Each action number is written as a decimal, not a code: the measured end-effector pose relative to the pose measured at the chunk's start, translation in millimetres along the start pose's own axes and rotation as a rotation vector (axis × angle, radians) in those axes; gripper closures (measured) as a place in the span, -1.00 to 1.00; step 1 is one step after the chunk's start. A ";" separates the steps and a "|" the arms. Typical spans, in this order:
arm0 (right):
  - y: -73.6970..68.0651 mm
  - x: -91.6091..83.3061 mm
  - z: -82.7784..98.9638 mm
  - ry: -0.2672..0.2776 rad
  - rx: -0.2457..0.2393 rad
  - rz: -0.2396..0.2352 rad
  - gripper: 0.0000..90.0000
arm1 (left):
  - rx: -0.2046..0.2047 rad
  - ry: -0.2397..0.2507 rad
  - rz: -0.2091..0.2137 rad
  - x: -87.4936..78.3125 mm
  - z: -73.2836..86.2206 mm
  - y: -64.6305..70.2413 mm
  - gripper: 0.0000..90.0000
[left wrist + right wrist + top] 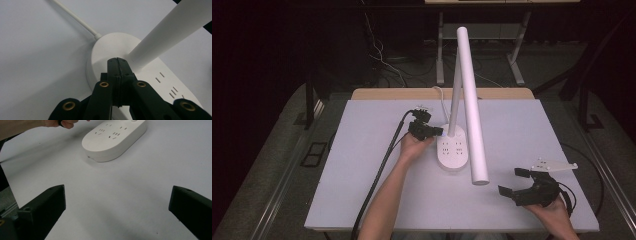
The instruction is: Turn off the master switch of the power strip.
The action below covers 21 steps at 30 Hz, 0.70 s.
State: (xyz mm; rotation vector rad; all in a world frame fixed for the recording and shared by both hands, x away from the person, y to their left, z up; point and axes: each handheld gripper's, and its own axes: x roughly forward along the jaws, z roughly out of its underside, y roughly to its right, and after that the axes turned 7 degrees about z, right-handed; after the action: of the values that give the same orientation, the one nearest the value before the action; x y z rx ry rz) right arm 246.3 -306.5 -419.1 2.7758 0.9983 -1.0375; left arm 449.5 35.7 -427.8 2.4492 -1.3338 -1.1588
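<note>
The lamp [452, 150] stands near the middle of the table [362, 190], a little toward the far edge; its oval white base carries socket slots, a stem rises from the far end of the base, and the long white head [472, 105] slants from high over the far edge down toward the near right; a white cord [75, 18] leaves the base's far end. The left forearm comes in from the near edge and runs up to the base's left side, wrist bent so the left gripper [432, 132] points right; its jaws are clenched together with nothing between them, the tips on top of the base just beside the foot of the stem [160, 37]. The right hand rests at the near right corner, well apart from the lamp; the right gripper [514, 181] points left toward the base [113, 140], jaws spread wide and bare.
</note>
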 end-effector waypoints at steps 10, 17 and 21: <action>0.3 -0.3 0.0 0.004 -0.001 0.008 -1.00 | 0.000 -0.013 -0.005 8.3 -1.4 6.0 1.00; 0.0 -1.3 0.2 0.006 0.006 0.005 -1.00 | -0.012 -0.026 -0.019 9.3 -3.3 7.8 1.00; -0.6 -0.8 0.1 0.006 -0.006 0.006 -1.00 | -0.020 -0.027 -0.010 9.2 -2.4 6.2 1.00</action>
State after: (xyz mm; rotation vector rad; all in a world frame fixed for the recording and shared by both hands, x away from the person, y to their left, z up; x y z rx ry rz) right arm 245.4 -306.5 -418.7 2.7775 0.9908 -1.0236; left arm 449.8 24.4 -428.6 2.4379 -1.3120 -1.2055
